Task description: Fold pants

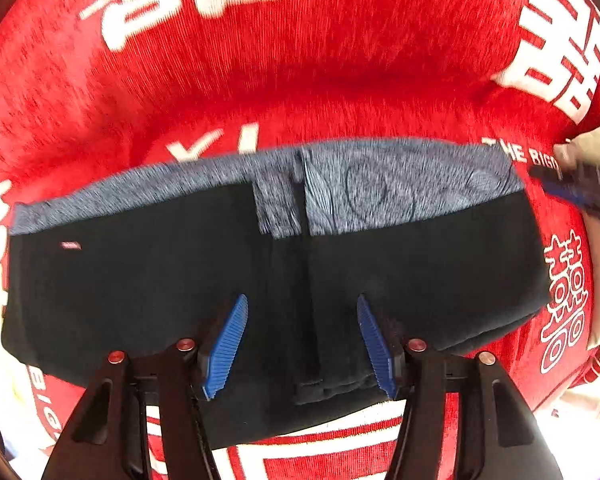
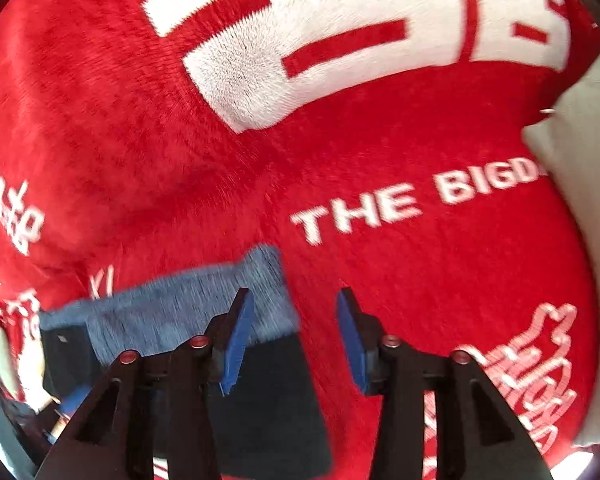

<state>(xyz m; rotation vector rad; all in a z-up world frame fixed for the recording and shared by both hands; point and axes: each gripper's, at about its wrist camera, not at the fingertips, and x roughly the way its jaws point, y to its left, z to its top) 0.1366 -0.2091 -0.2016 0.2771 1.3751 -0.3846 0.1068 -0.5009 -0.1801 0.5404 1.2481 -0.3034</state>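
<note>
Dark navy pants (image 1: 148, 280) lie folded in a wide flat bundle on a red blanket (image 1: 300, 60), with a grey-blue heathered band (image 1: 400, 184) along the far edge. My left gripper (image 1: 302, 304) is open, its blue pads above the middle of the bundle, holding nothing. My right gripper (image 2: 296, 304) is open and empty over the bundle's right end, where the pants (image 2: 268, 400) and their grey-blue band (image 2: 172, 312) show. The right gripper's blue pad also shows in the left wrist view (image 1: 560, 190), at the bundle's far right corner.
The red plush blanket (image 2: 140, 140) carries large white characters and the words "THE BIGD". A pale cloth or pillow (image 2: 580, 168) lies at the right edge. Bright floor shows past the blanket's near edge (image 1: 572, 420).
</note>
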